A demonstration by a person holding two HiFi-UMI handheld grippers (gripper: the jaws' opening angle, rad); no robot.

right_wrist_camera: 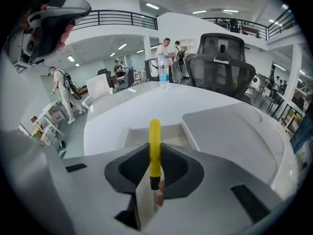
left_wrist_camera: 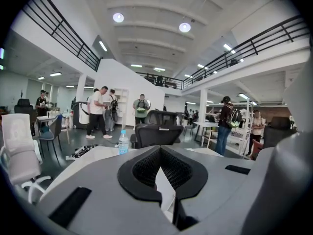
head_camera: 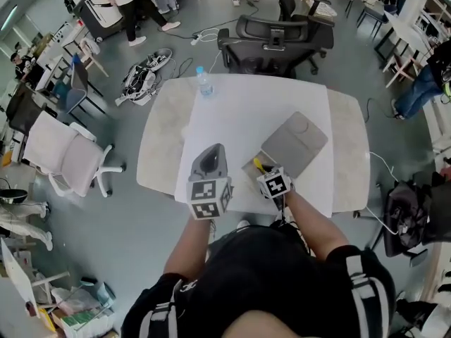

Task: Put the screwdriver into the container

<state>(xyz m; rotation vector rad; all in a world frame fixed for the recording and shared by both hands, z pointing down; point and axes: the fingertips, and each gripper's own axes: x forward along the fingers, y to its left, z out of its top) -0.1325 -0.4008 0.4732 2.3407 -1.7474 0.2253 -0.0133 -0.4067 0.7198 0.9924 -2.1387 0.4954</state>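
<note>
My right gripper [head_camera: 272,179] is shut on a yellow-handled screwdriver [right_wrist_camera: 154,146]. The handle points away from me and the metal shaft runs back between the pads. It hangs just above the open grey container [head_camera: 255,166] near the table's front edge; the box wall [right_wrist_camera: 146,133] lies directly under the handle. The container's lid [head_camera: 296,144] lies flat to the right. My left gripper [head_camera: 208,166] hovers to the left of the container over the white sheet, its jaws a narrow slit apart with nothing between them [left_wrist_camera: 164,180].
A water bottle [head_camera: 204,82] stands at the far edge of the white table [head_camera: 162,153]. A black office chair [head_camera: 276,39] is behind the table and a white chair [head_camera: 63,155] to the left. People stand farther off.
</note>
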